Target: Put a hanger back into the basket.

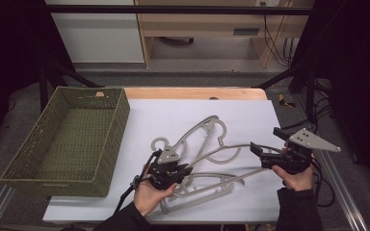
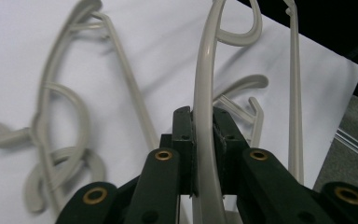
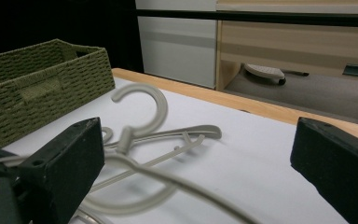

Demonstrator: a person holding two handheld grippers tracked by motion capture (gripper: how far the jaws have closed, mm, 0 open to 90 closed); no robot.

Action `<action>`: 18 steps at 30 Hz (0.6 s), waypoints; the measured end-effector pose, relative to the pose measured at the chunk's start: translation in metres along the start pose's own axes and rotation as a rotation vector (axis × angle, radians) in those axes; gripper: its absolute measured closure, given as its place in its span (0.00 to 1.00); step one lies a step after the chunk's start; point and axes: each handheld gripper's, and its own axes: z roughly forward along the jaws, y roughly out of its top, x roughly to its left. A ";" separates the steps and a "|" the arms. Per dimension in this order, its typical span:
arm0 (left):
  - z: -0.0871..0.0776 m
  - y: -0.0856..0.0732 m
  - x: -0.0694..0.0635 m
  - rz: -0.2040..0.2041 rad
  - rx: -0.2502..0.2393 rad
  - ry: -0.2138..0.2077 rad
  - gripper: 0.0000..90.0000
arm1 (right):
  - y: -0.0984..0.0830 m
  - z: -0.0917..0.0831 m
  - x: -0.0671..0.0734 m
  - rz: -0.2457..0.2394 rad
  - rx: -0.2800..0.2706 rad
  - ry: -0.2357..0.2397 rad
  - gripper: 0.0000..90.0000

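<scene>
We have one grey hanger (image 2: 204, 93) pinched in our left gripper (image 1: 176, 171), jaws clamped on its arm at the near middle of the white sheet (image 1: 250, 120). Its long axis runs right, toward our right gripper (image 1: 265, 154), whose jaws stand wide and hold nothing, just beside the hanger's far end. Other hangers (image 1: 207, 130) lie tangled under and around it and may snag. The basket (image 1: 38, 159) waits on the left, nearer our left hand.

Hangers (image 1: 207, 159): smooth grey plastic, slight sheen. Basket (image 1: 19, 163): coarse woven olive fibre, matt. Counter (image 1: 192, 92): pale wood edge under a matt white sheet (image 1: 250, 120). Jaws: matt black plastic.
</scene>
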 end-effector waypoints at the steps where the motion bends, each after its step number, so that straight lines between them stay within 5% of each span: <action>1: -0.004 0.000 0.002 0.002 -0.006 0.008 0.91 | 0.000 -0.001 -0.001 -0.003 0.001 -0.001 0.03; 18: -0.072 0.010 0.040 -0.019 -0.112 0.136 0.91 | 0.000 -0.003 -0.003 0.010 0.001 0.006 0.03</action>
